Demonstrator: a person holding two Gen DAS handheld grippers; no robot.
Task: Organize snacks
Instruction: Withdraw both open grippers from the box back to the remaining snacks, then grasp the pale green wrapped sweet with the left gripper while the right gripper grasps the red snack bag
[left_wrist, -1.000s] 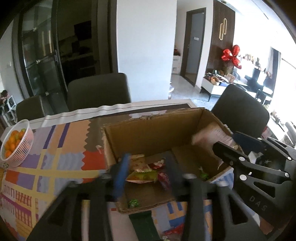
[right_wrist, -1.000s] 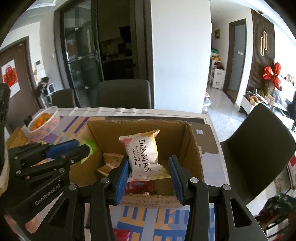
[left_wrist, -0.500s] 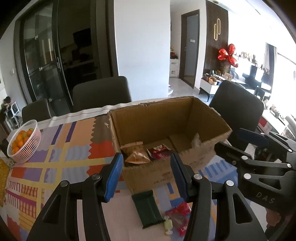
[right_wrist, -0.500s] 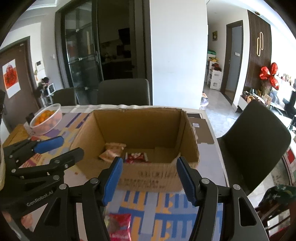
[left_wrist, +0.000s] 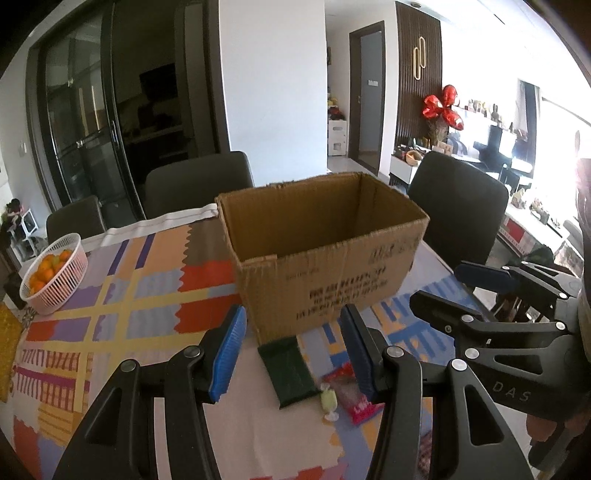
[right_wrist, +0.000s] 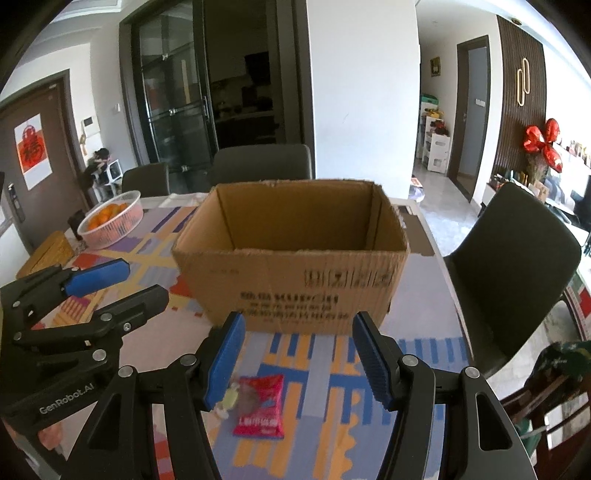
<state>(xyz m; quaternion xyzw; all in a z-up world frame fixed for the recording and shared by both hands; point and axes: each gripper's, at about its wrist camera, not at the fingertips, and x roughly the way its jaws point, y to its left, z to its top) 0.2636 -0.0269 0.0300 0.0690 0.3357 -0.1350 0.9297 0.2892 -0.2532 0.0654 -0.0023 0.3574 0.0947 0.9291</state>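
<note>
Both grippers' jaws gape empty before the cardboard box (right_wrist: 291, 258).

**Card, cloth, plastic, foil**

The box (right_wrist: 291, 284) is matt corrugated cardboard, ragged at the rim. A printed cloth (left_wrist: 110, 295) (matt) covers the tabletop. The basket (left_wrist: 55, 280) is slotted plastic. Red packet (right_wrist: 260, 404) and green packet (left_wrist: 290, 371): glossy wrappers.

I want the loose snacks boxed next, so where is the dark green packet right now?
In the left wrist view, the dark green packet lies on the tablecloth against the cardboard box's near corner, left of the pale candy and red packet.
</note>
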